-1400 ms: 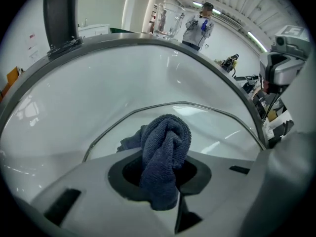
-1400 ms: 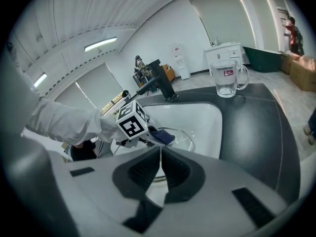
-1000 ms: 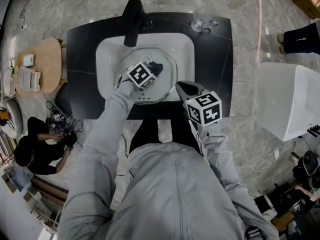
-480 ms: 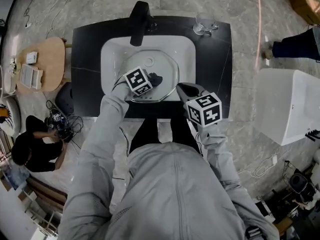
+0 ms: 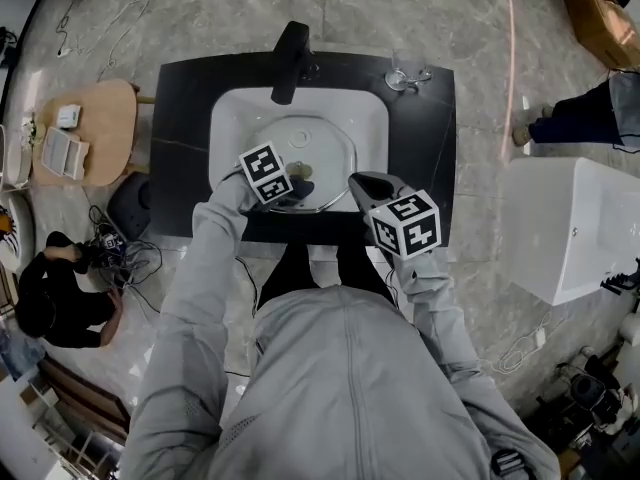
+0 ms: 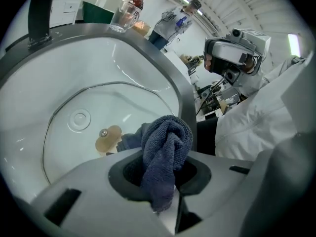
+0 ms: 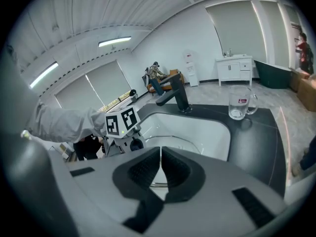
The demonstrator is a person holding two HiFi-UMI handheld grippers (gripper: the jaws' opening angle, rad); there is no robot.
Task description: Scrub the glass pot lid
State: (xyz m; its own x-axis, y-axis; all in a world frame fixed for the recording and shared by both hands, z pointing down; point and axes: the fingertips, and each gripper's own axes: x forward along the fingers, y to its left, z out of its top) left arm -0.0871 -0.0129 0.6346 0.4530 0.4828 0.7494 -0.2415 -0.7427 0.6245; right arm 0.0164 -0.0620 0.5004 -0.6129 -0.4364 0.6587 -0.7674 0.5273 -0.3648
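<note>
Sink point(image 5: 228, 108) — left hand-held gripper point(image 6: 161, 177) pinches cloth point(image 6: 166, 141) over lid point(image 6: 64, 135); right hand-held gripper point(image 7: 160, 172) closed; mug point(image 7: 240, 102) label unreadable.

Blue-grey cloth point(image 6: 165, 152). Clear glass lid point(image 6: 118, 107) with tan knob point(image 6: 108, 139). White basin point(image 5: 230, 118) in black counter point(image 5: 180, 148); black faucet point(image 5: 290, 60) at far side. Black-and-white square markers on left cube point(image 5: 265, 174) and right cube point(image 5: 405, 223).

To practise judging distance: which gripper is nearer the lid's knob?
Left. The left gripper, holding a cloth, is right beside the knob; the right gripper sits out at the lid's rim.
</note>
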